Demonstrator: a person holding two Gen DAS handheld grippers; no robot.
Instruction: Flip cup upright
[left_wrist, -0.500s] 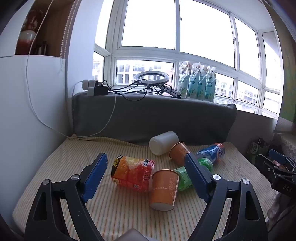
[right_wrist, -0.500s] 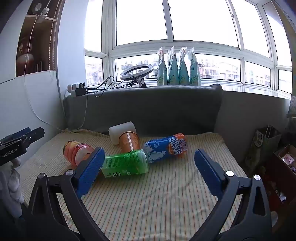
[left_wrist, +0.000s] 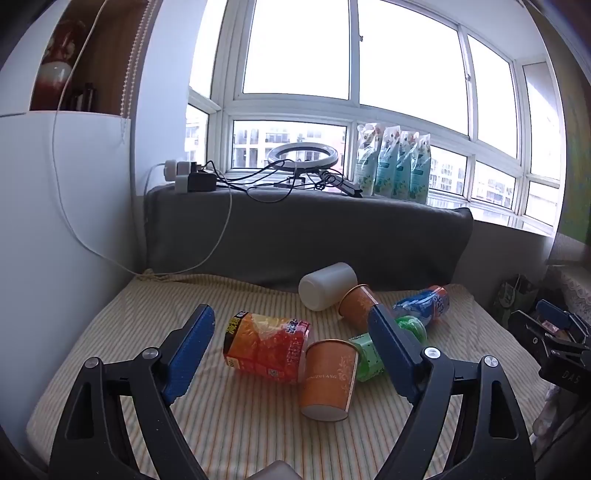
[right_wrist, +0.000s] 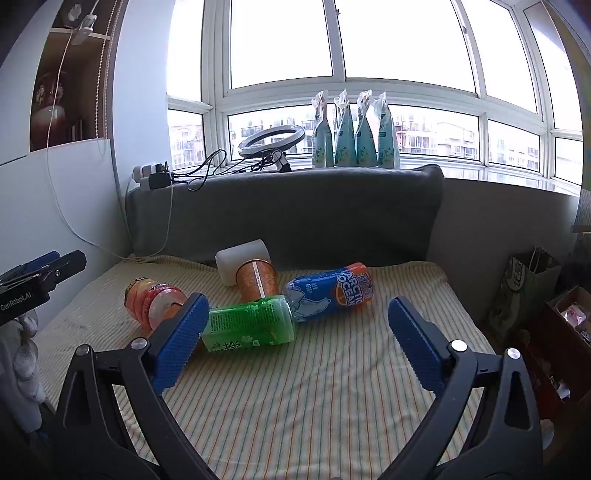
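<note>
Left wrist view, orange paper cup (left_wrist: 328, 380) upside down, pale leaf print

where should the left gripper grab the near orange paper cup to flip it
Grip the near orange cup across the middle of its side wall, coming from above with the open left gripper. It looks tipped over, white base toward the camera and rim away against the orange bottle and green bottle, so only the upper sides look free; a light squeeze should avoid crushing the paper.
</note>
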